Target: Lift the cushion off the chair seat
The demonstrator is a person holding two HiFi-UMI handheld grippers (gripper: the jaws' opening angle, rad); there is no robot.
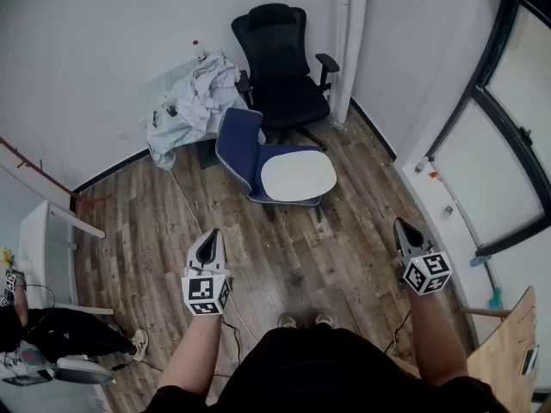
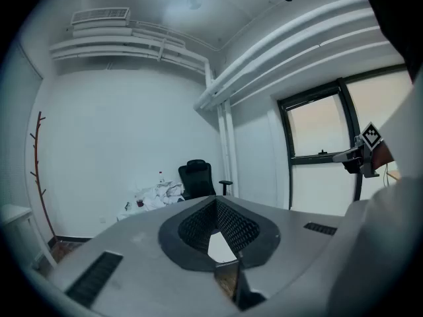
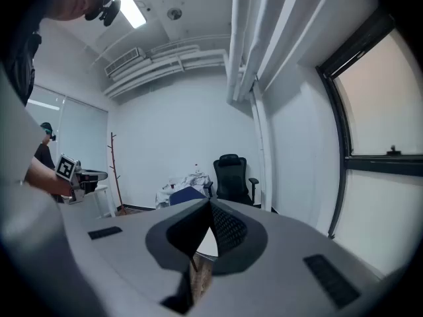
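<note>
A white oval cushion (image 1: 298, 175) lies on the seat of a blue chair (image 1: 238, 140) in the middle of the room. Both grippers hover well short of it, over the wood floor. My left gripper (image 1: 210, 236) is at the chair's near left, its jaws together with nothing in them. My right gripper (image 1: 403, 227) is at the near right, shut and empty too. In the left gripper view a slice of the cushion (image 2: 221, 246) shows below the closed tips (image 2: 216, 202). The right gripper view shows the cushion (image 3: 207, 242) the same way under its tips (image 3: 210, 203).
A black office chair (image 1: 280, 58) stands behind the blue one by the wall. A small table piled with white cloth (image 1: 194, 101) is to its left. A glass door (image 1: 499, 136) runs along the right, a white table (image 1: 39, 248) and a seated person (image 1: 52, 334) at left.
</note>
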